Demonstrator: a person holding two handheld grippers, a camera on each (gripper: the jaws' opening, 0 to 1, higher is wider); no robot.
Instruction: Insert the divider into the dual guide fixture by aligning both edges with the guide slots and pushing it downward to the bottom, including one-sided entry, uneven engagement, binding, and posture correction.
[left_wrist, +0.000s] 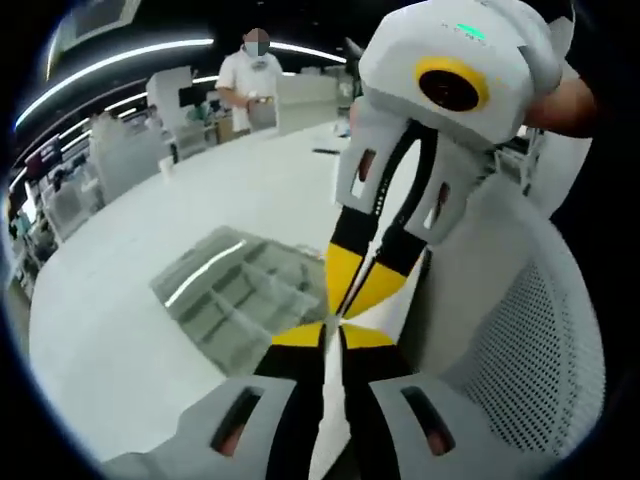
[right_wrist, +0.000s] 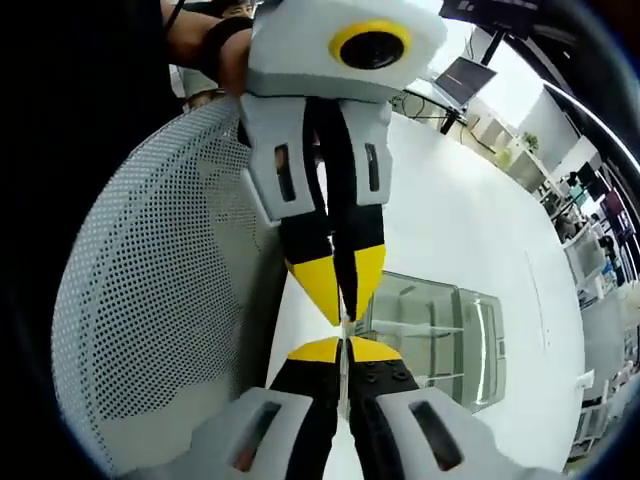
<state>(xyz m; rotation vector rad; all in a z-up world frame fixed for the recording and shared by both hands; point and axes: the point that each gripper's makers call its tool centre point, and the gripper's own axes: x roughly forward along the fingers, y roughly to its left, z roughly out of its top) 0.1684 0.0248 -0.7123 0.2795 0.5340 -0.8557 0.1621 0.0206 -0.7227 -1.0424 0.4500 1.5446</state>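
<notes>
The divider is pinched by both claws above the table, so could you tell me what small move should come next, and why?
Probably carry the divider over toward the clear fixture and hold it upright above the slots. Both the left claw and the right claw grip its thin edge tip to tip, and it hangs beside the fixture, not over it, next to a perforated white panel.

Clear fixture (left_wrist: 240, 290) on white table (left_wrist: 120, 350)

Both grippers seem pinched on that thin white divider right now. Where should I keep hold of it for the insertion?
Keep hold of the divider by its opposite ends, the left gripper on one, the right gripper on the other. It is a thin sheet, edge-on between shut jaws, so end grips probably help steady it above the clear fixture.
</notes>
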